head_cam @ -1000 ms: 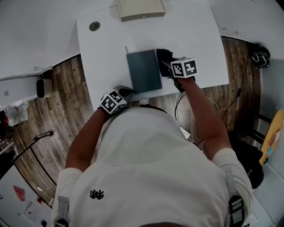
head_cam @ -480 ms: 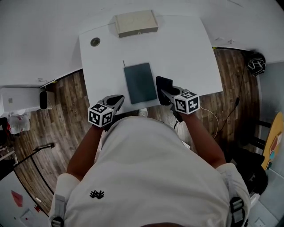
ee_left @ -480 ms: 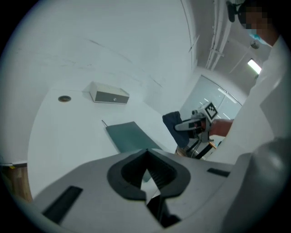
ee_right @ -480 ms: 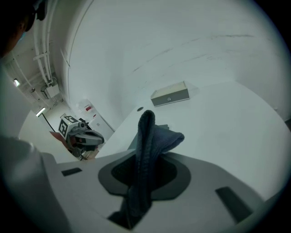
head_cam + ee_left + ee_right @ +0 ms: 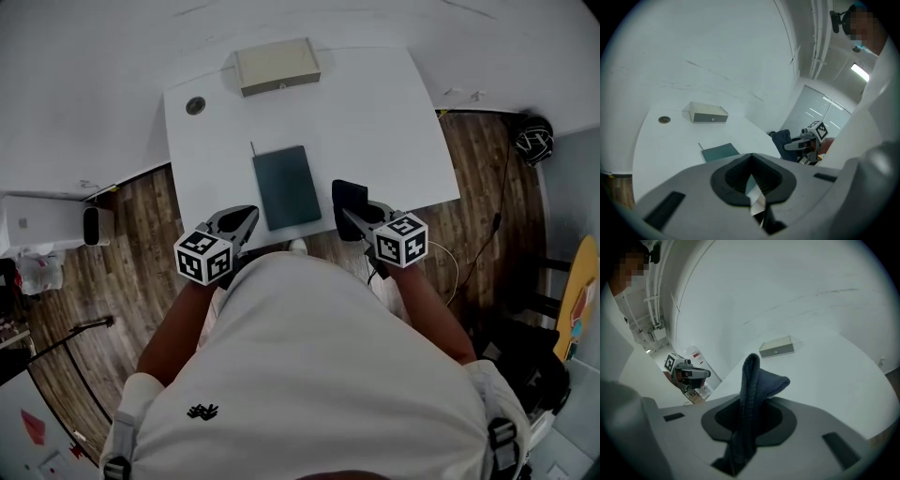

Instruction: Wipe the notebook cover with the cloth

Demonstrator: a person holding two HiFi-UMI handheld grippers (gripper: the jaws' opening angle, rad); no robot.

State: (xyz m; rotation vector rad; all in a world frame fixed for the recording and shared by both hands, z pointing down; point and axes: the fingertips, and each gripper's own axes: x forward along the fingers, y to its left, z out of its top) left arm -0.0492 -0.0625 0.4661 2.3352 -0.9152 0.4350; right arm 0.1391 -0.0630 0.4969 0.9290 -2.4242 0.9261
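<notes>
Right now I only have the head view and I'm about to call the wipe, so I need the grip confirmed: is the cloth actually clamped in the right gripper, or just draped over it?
Observer: Clamped. In the right gripper view the right gripper has its jaws shut on the dark blue cloth, a fold standing up above them.
Operator: And the left one, carrying anything?
Observer: No. The left gripper view shows the left gripper with jaws together and nothing between them.
Operator: Does the right gripper's camera see the notebook?
Observer: No. On the white table it shows only the beige box; the notebook shows in the left gripper view.
</notes>
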